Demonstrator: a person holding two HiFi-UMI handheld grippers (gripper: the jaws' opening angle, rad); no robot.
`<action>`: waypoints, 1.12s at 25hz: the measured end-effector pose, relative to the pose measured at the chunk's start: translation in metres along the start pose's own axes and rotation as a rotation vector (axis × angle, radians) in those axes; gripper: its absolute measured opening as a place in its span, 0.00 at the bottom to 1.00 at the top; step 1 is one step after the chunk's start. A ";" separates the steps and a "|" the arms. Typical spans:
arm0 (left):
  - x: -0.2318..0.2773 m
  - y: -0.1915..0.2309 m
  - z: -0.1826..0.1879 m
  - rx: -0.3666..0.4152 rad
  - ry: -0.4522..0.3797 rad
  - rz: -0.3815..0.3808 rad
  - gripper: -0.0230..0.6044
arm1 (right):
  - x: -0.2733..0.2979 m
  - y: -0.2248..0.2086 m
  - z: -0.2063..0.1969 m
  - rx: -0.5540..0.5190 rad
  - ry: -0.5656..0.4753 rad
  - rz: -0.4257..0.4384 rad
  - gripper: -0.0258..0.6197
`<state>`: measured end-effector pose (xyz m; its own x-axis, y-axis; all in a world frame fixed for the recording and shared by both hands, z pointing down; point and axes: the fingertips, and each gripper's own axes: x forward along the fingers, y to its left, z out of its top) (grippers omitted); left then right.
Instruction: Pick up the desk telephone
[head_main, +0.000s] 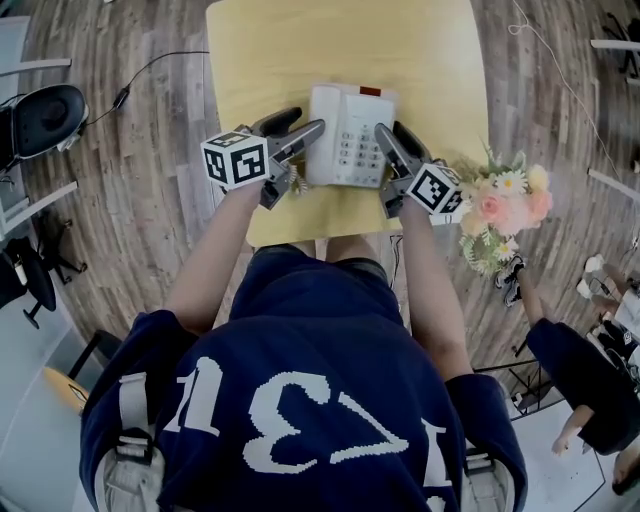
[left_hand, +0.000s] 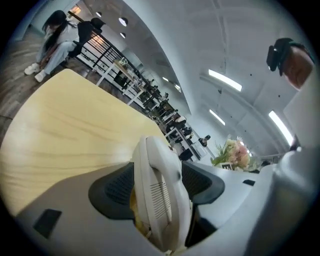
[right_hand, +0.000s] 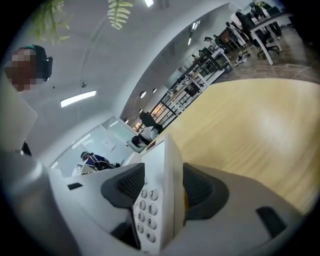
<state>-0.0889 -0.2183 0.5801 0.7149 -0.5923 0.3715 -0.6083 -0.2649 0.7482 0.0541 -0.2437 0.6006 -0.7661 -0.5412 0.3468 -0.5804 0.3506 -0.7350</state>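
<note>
Pale wooden table (head_main: 270, 60) on a plank floor (head_main: 150, 200). Both bare forearms (head_main: 215, 260) reach forward over the near edge, tongs angled inward and slightly down. White telephone (head_main: 348, 135) lies near that edge, long axis running away from the person, handset (left_hand: 160, 195) on the left, keypad (right_hand: 145, 210) on the right. Left gripper (head_main: 310, 121) open, handset between its jaws. Right gripper (head_main: 390, 128) open, straddling the keypad side. Keys read 3, 6, 9.

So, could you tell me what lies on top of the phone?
The handset lies along the phone's left side, with the keypad beside it. The left gripper and right gripper overlap its side edges and hide those strips.
</note>
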 end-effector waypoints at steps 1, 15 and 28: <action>0.001 0.001 -0.003 0.009 0.026 0.002 0.49 | 0.002 0.001 0.000 0.018 0.007 0.023 0.39; 0.010 -0.003 -0.018 -0.042 0.131 -0.059 0.53 | 0.004 -0.003 -0.008 0.102 0.044 -0.007 0.32; -0.017 -0.005 -0.016 -0.033 -0.006 -0.022 0.50 | 0.005 0.014 -0.015 0.073 0.006 0.002 0.30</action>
<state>-0.0927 -0.1947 0.5788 0.7259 -0.5910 0.3519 -0.5807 -0.2525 0.7740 0.0375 -0.2300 0.6006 -0.7689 -0.5360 0.3486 -0.5575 0.2950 -0.7760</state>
